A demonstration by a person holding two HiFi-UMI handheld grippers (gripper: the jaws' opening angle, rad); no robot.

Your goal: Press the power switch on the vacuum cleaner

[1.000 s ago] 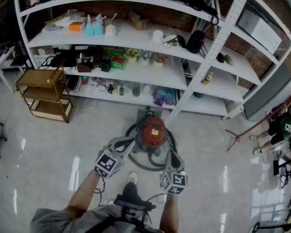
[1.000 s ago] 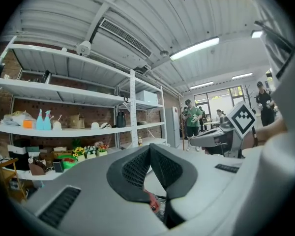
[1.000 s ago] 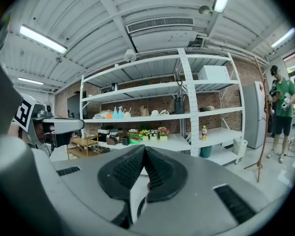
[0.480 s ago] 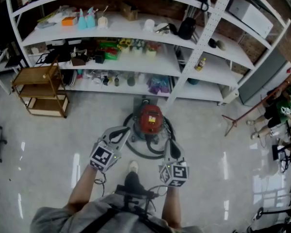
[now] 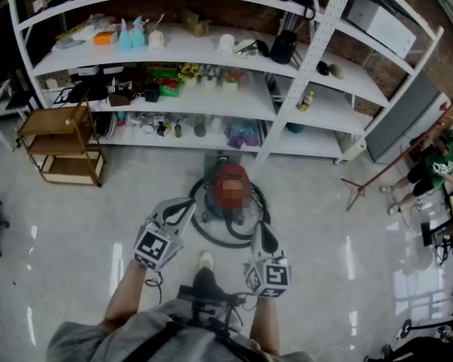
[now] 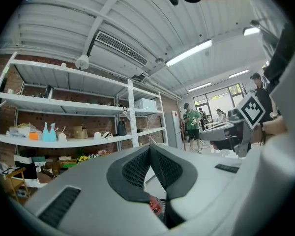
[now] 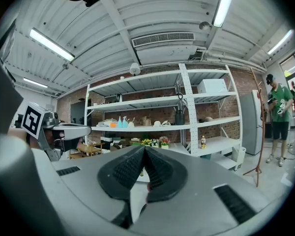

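The red vacuum cleaner (image 5: 228, 178) stands on the floor in front of the shelves, with its black hose (image 5: 211, 237) coiled round it; a mosaic patch covers part of its top, so no switch shows. My left gripper (image 5: 187, 203) is shut and empty, its tip just left of the vacuum. My right gripper (image 5: 262, 229) is also shut and empty, near the hose at the vacuum's right. In the left gripper view the jaws (image 6: 150, 150) meet, with a sliver of red vacuum (image 6: 155, 207) below them. The right gripper (image 7: 144, 150) points at the shelves.
White shelving (image 5: 211, 51) full of small items runs behind the vacuum, with a slanted post (image 5: 302, 74). A wooden cart (image 5: 60, 145) stands at left and a thin stand (image 5: 366, 194) at right. A person in green (image 5: 442, 168) sits at far right. My shoe (image 5: 205, 260) is below the hose.
The head view has shifted a little, so the vacuum sits slightly higher in the frame. Both grippers stay shut in about the same stance before it; the left has drifted slightly left.
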